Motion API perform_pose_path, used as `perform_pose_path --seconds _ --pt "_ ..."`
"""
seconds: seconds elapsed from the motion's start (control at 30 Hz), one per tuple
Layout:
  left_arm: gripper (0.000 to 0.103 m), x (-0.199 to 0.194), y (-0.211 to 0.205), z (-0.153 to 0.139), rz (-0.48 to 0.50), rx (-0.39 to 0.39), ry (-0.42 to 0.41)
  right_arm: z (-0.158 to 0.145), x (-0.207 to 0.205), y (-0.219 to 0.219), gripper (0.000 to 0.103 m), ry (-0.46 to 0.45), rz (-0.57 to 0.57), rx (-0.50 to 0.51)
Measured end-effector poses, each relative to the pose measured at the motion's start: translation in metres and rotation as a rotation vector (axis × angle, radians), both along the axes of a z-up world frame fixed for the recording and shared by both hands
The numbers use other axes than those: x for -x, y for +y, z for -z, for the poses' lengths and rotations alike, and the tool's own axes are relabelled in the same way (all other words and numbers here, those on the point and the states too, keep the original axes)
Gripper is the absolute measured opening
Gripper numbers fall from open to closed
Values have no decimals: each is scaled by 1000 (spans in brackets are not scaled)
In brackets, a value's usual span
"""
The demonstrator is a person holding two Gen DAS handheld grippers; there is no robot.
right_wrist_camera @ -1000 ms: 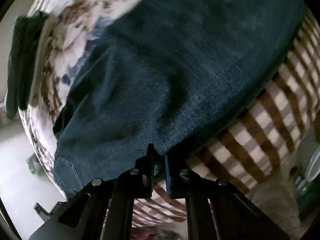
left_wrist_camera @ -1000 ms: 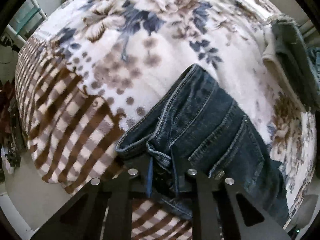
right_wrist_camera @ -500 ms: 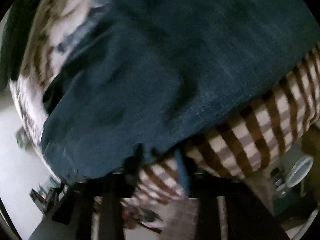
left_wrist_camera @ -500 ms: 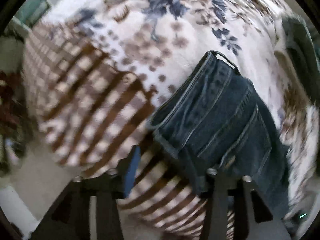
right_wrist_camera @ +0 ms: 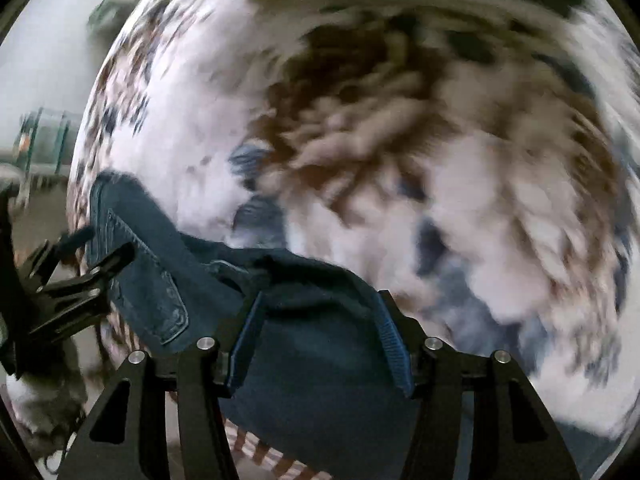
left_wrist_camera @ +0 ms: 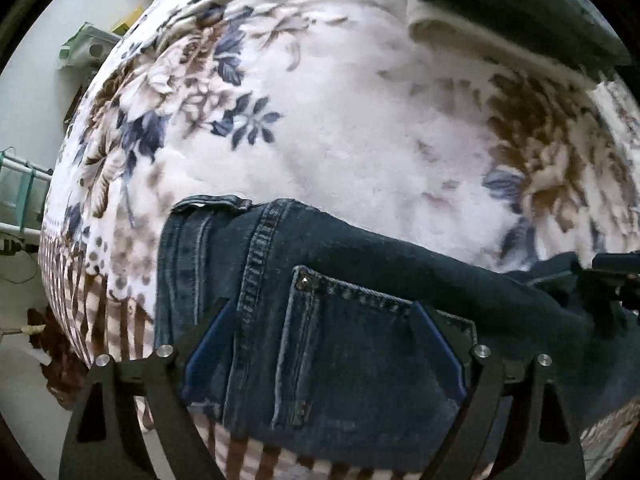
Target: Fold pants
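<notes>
Dark blue jeans (left_wrist_camera: 352, 344) lie folded along the near edge of a bed, back pocket up and waistband to the left. My left gripper (left_wrist_camera: 320, 316) is open, its fingers spread just above the pocket area, holding nothing. My right gripper (right_wrist_camera: 320, 304) is open over the darker, plain end of the jeans (right_wrist_camera: 312, 360), also empty. The right wrist view is motion-blurred. The left gripper (right_wrist_camera: 100, 252) shows at the left edge of the right wrist view, and the right gripper (left_wrist_camera: 612, 272) at the right edge of the left wrist view.
The bed is covered by a fleecy white blanket (left_wrist_camera: 360, 128) with blue and brown flowers and a brown checked border (left_wrist_camera: 100, 320). Folded dark and cream garments (left_wrist_camera: 500, 12) lie at the far right. A green rack (left_wrist_camera: 24, 188) stands left of the bed.
Both grippers let go of the jeans and opened wide. They pulled back and swung round, so the jeans now lie flat across the bed's near edge.
</notes>
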State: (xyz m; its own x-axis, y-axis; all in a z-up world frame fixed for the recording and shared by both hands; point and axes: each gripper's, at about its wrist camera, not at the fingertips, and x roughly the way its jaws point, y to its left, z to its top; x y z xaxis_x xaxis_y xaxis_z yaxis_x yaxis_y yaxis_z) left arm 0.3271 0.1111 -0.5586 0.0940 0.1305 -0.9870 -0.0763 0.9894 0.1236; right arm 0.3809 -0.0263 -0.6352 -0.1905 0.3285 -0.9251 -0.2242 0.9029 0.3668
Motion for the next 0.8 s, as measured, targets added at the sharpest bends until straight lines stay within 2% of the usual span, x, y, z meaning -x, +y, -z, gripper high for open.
perform_pose_path --seconds 0.07,0.13,0.17,0.2,0.3,0.43,0.5,0.57,0.6,0.63,0.67,0.73,0.77,0.8 --pt "88 -1 2 3 2 2 0 17 -13 0 59 112 89 -72" --pt "88 -3 3 7 2 -5 0 30 -18 1 54 157 118 -107" --pt "88 -2 3 7 3 -7 -1 36 -20 1 32 176 149 -126" --pt "88 -2 4 8 5 -10 0 40 -20 1 15 193 178 -168" --pt "88 -1 6 9 -7 0 9 37 -21 1 10 166 222 -179" --pt "88 7 13 10 -40 30 26 10 -38 -17 9 93 374 -218" --pt "88 9 16 13 -52 38 39 13 -45 -16 9 90 375 -193" --pt "88 9 19 17 -62 42 48 26 -51 -6 10 151 300 -159" --pt "88 10 19 17 -64 44 47 34 -54 -8 14 203 296 -140" --pt "88 11 18 17 -63 44 47 35 -53 -11 16 217 316 -130" --pt "88 12 18 16 -63 44 49 29 -56 -16 22 194 324 -122" --pt "88 12 18 14 -71 51 58 9 -58 -30 43 121 314 -108" --pt "88 13 18 12 -74 62 60 5 -56 -33 60 111 311 -111" --pt "88 13 17 11 -73 63 58 2 -52 -35 64 115 306 -125"
